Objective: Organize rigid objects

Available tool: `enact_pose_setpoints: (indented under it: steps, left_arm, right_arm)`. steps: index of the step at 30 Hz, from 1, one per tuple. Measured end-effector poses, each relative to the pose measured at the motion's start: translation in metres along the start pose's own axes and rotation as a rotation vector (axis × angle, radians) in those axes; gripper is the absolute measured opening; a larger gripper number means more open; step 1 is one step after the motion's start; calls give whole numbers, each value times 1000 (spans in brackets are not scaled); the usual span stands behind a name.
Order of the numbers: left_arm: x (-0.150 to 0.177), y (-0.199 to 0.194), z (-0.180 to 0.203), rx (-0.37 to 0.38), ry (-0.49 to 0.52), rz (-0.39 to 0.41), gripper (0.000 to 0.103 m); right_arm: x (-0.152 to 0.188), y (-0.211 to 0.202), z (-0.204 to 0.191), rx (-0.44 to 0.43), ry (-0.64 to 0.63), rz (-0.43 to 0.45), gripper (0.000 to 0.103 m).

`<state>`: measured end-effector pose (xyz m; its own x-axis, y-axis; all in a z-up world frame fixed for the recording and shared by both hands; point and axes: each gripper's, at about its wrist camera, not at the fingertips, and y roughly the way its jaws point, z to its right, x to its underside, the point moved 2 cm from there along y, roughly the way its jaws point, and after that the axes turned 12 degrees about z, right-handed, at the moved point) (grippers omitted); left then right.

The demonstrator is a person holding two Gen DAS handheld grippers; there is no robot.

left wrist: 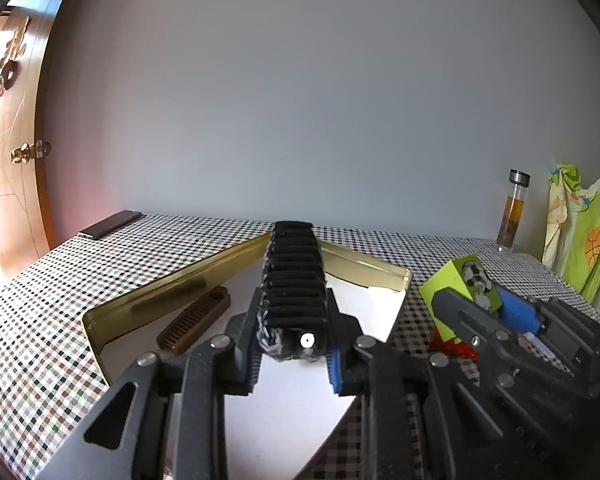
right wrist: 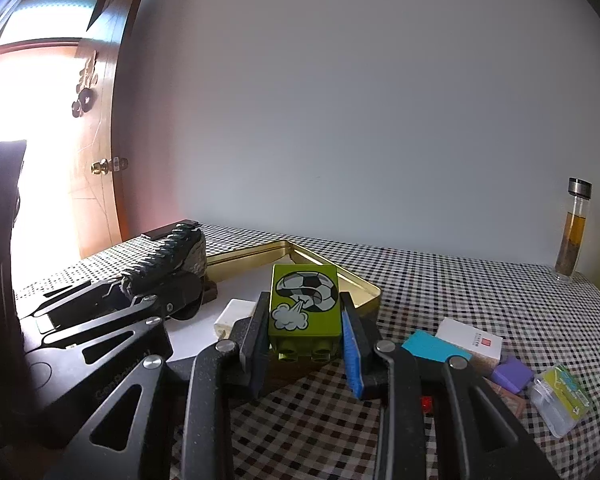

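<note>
My left gripper (left wrist: pixel 294 354) is shut on a long black ribbed strip (left wrist: pixel 294 276) and holds it above a shallow gold tin tray (left wrist: pixel 172 286). A brown comb (left wrist: pixel 194 318) lies in the tray by its left wall. My right gripper (right wrist: pixel 305 340) is shut on a lime-green toy brick with a football picture (right wrist: pixel 305 300), just off the tray's (right wrist: pixel 364 292) right corner. In the left wrist view the brick (left wrist: pixel 458 286) and right gripper (left wrist: pixel 488 312) sit to the right. In the right wrist view the ribbed strip (right wrist: pixel 168 256) and the left gripper (right wrist: pixel 152 284) sit to the left.
On the checked tablecloth (right wrist: pixel 460 280) to the right lie a white box (right wrist: pixel 470 338), a teal card (right wrist: pixel 434 348), a purple block (right wrist: pixel 512 374) and a clear packet (right wrist: pixel 560 400). A glass bottle (right wrist: pixel 574 232) stands at the back right. A white piece (right wrist: pixel 234 316) lies in the tray. A dark phone (left wrist: pixel 110 224) lies back left.
</note>
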<state>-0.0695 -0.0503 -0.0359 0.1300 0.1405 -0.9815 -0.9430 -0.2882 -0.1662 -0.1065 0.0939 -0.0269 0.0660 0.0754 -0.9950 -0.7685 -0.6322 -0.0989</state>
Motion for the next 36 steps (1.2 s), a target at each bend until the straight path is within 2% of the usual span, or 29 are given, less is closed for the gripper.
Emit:
enact_pose_setpoints:
  steps: [36]
  left_arm:
    - [0,3,-29,-64,-25,-27,24]
  right_arm:
    - [2,11,-17,-28,-5,-27,34]
